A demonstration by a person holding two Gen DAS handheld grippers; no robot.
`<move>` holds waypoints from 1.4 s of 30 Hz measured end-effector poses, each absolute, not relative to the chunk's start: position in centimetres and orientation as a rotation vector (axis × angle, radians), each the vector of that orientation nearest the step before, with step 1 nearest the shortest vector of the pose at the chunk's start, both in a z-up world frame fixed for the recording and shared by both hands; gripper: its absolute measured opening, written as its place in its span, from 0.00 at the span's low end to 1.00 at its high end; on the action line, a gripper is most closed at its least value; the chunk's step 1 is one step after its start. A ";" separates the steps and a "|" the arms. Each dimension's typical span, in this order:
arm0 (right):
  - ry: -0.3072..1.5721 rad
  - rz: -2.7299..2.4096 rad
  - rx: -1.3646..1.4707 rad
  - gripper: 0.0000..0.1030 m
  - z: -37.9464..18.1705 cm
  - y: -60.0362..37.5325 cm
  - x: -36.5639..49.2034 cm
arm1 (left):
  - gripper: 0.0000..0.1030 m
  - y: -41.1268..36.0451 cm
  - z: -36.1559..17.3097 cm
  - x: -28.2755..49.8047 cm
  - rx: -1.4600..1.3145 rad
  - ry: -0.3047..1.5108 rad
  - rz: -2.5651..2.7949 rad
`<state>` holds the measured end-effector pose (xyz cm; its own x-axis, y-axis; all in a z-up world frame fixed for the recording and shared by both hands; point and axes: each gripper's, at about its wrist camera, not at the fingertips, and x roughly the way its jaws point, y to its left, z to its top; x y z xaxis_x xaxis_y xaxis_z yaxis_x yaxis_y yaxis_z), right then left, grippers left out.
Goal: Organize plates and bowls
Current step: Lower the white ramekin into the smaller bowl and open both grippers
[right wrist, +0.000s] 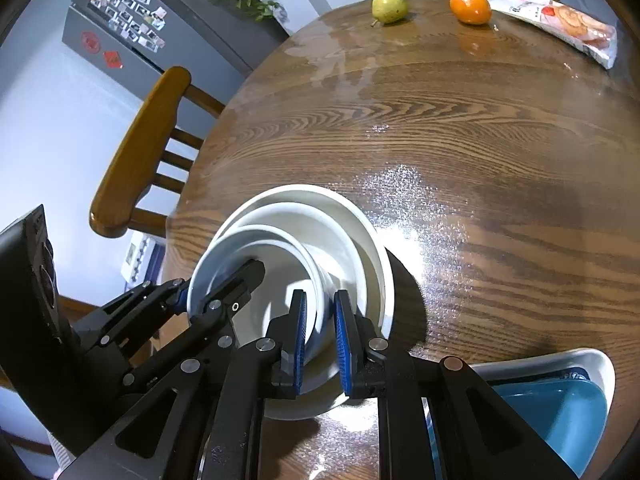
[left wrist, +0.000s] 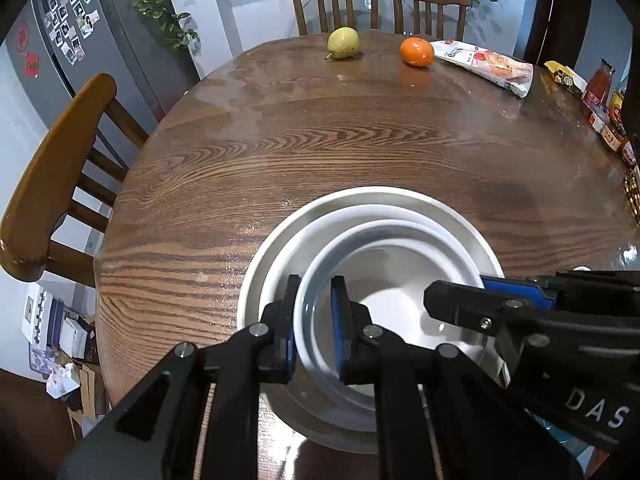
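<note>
Three white bowls sit nested on the wooden table [left wrist: 280, 152]: a large one [left wrist: 360, 194], a middle one [left wrist: 352, 214] and a small inner bowl [left wrist: 400, 304]. My left gripper [left wrist: 316, 312] is shut on the small bowl's left rim, one pad inside and one outside. My right gripper [left wrist: 476, 286] reaches in from the right and is shut on the opposite rim. In the right wrist view the right gripper [right wrist: 320, 320] clamps the small bowl's wall [right wrist: 276, 272], and the left gripper [right wrist: 208, 284] holds its far-left rim.
A pear [left wrist: 343, 43], an orange [left wrist: 417, 52] and a snack packet [left wrist: 488, 66] lie at the far edge. Jars [left wrist: 600, 88] line the right edge. A blue dish in a white container [right wrist: 560, 400] sits near right. A wooden chair [left wrist: 52, 168] stands left of the table.
</note>
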<state>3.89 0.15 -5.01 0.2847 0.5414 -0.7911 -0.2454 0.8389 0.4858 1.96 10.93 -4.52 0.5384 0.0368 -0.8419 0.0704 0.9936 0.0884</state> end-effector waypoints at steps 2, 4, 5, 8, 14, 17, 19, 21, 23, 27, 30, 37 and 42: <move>1.172 0.537 0.290 0.16 -5.0 0.1 3.9 | 0.11 10.9 -4.6 2.0 0.121 1.003 -0.021; 1.173 0.534 0.288 0.16 -5.0 0.1 4.0 | 0.12 10.8 -4.7 2.1 0.122 1.007 -0.024; 1.173 0.532 0.285 0.16 -5.0 0.1 4.0 | 0.13 10.8 -4.7 2.1 0.124 1.007 -0.025; 1.170 0.530 0.282 0.16 -5.0 0.1 4.0 | 0.14 10.6 -4.7 2.1 0.138 1.004 -0.027; 1.165 0.526 0.273 0.16 -4.9 0.3 3.9 | 0.14 10.6 -4.7 2.0 0.145 1.004 -0.028; 1.160 0.524 0.263 0.16 -4.8 0.5 3.8 | 0.14 10.6 -4.7 2.0 0.149 1.004 -0.028; 1.159 0.522 0.258 0.16 -4.8 0.5 3.7 | 0.14 10.5 -4.7 2.0 0.153 1.003 -0.027; 1.156 0.519 0.249 0.16 -4.8 0.5 3.7 | 0.16 10.5 -4.8 1.9 0.158 1.003 -0.029; 1.155 0.515 0.241 0.16 -4.7 0.7 3.7 | 0.19 10.4 -4.8 1.9 0.158 1.005 -0.032; 1.150 0.506 0.215 0.16 -4.5 1.0 3.5 | 0.21 10.2 -4.8 2.0 0.163 1.002 -0.036; 1.148 0.507 0.221 0.16 -4.5 1.0 3.6 | 0.21 10.3 -4.8 2.0 0.160 1.002 -0.038; 1.127 0.501 0.200 0.16 -4.1 1.2 3.3 | 0.22 10.3 -4.8 2.1 0.141 1.008 -0.042; 1.100 0.497 0.177 0.16 -3.5 1.2 2.9 | 0.23 10.3 -4.7 2.1 0.134 1.008 -0.042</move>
<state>2.93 1.23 -3.49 0.3574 0.4683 -0.8081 -0.2961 0.8774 0.3775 2.09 10.31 -4.66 0.5337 0.0264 -0.8453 0.0971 0.9910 0.0923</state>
